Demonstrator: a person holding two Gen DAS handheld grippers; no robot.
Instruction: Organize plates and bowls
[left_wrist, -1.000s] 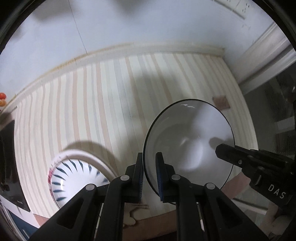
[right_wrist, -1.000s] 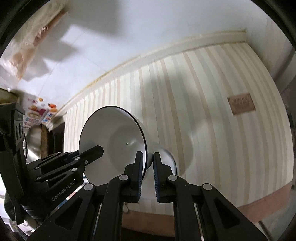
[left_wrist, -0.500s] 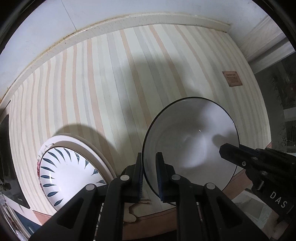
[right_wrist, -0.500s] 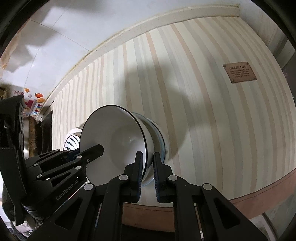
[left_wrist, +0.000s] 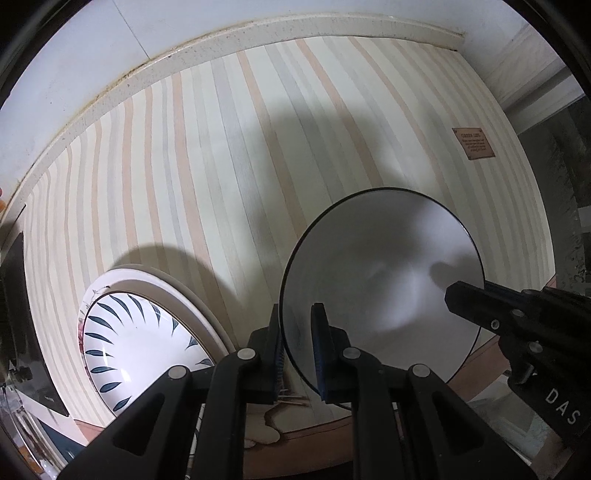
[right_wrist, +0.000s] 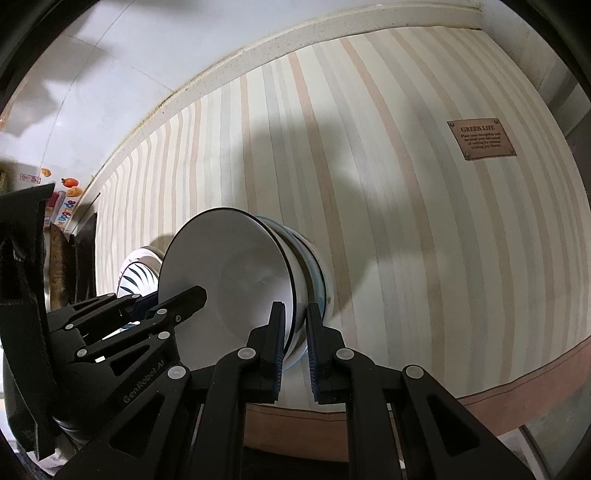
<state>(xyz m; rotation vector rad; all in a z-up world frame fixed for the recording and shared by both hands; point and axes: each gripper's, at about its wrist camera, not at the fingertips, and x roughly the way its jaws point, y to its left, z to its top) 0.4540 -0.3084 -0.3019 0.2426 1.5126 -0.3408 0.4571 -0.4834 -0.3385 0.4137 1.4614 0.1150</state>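
Two hand-held grippers, left (left_wrist: 297, 343) and right (right_wrist: 295, 341), pinch one white, black-rimmed bowl's (left_wrist: 384, 280) opposite edges.

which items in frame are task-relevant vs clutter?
Job:
- white black-rimmed ceramic bowl, gripped at opposite rims by left claw and right claw
- blue-rimmed white bowl nested beneath it
- white plate with dark blue leaf pattern

Lying about:
- brown label patch on striped tablecloth
- colourful fruit-print packaging
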